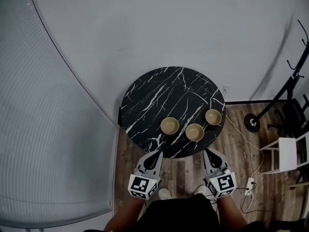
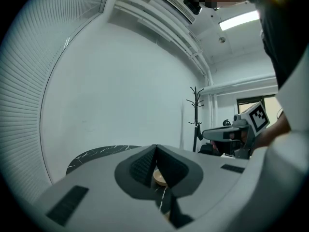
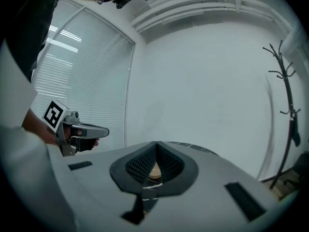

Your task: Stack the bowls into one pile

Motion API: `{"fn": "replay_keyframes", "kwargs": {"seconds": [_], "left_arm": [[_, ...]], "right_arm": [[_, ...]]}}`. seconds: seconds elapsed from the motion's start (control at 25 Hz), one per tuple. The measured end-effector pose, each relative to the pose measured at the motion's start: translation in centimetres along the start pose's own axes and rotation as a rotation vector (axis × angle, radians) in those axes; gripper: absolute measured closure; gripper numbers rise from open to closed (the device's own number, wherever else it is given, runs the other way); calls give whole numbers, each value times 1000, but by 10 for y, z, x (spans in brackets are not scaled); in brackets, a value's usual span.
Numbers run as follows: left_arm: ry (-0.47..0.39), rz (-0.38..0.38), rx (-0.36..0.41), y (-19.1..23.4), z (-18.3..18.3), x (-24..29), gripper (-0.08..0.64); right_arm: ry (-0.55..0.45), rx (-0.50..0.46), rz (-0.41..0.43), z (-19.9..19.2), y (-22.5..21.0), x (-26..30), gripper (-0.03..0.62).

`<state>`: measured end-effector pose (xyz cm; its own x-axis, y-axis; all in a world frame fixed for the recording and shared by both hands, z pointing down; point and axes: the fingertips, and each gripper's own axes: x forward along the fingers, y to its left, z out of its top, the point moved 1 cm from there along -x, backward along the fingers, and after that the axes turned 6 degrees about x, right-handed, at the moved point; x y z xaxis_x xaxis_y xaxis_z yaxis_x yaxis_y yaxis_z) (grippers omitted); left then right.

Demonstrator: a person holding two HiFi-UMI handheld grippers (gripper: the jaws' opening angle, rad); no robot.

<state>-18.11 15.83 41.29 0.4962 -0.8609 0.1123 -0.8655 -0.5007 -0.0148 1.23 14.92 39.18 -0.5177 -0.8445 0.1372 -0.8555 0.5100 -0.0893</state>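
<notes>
Three tan bowls stand apart along the near side of a round black marble table [image 1: 159, 91]: a left bowl [image 1: 170, 125], a middle bowl [image 1: 195, 132] and a right bowl [image 1: 213, 116]. My left gripper [image 1: 158, 154] is shut and empty, just short of the table's near edge, below the left bowl. My right gripper [image 1: 207, 152] is also shut and empty, at the edge below the middle bowl. In the left gripper view a bowl [image 2: 159, 178] peeks through the gap behind the closed tips [image 2: 155, 148]. The right gripper view shows a bowl [image 3: 153, 171] behind its closed tips [image 3: 157, 144].
A white wall curves behind the table, with blinds at the left. A coat stand base [image 1: 252, 122], a white chair [image 1: 289, 153] and a power strip with its cable [image 1: 249, 183] lie on the wood floor at the right. The person's legs stand at the bottom edge of the head view.
</notes>
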Motion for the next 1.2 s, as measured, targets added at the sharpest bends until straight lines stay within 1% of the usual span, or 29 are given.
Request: {"fn": "replay_keyframes", "kwargs": {"seconds": [0.08,0.16,0.28,0.44,0.48,0.56,0.6,0.72,0.8,0.92,1.2], "left_arm": [[0,-11,-3,7,-2,-3,548],[4,-20,-21,11,-5,-4,548],[10,-30,-57,12,-10,-2,548],[14,-27,-67,18,-14,10,548],[11,-26,-67,20,-13,14,547],[2,-20,-67,23,-8,24,548],[-1,-17,-66,25,-4,31,547],[-9,-15,-57,28,6,52,548],[-10,-22,-44,30,10,68,546],[-3,-28,-33,30,14,91,548],[13,-22,-13,31,23,145,547]], "right_arm": [[-20,-37,-10,-1,5,1,581],[-14,-53,-8,-3,10,2,581],[38,-44,-20,-4,9,4,581],[96,-38,-33,-2,3,17,581],[87,-42,-23,-2,1,22,581],[32,-52,20,-3,-3,34,581],[14,-53,34,-2,-7,40,581],[44,-49,19,8,-25,55,581],[47,-48,22,12,-36,66,581],[55,-38,26,10,-56,76,581],[55,-16,18,18,-108,102,581]]}}
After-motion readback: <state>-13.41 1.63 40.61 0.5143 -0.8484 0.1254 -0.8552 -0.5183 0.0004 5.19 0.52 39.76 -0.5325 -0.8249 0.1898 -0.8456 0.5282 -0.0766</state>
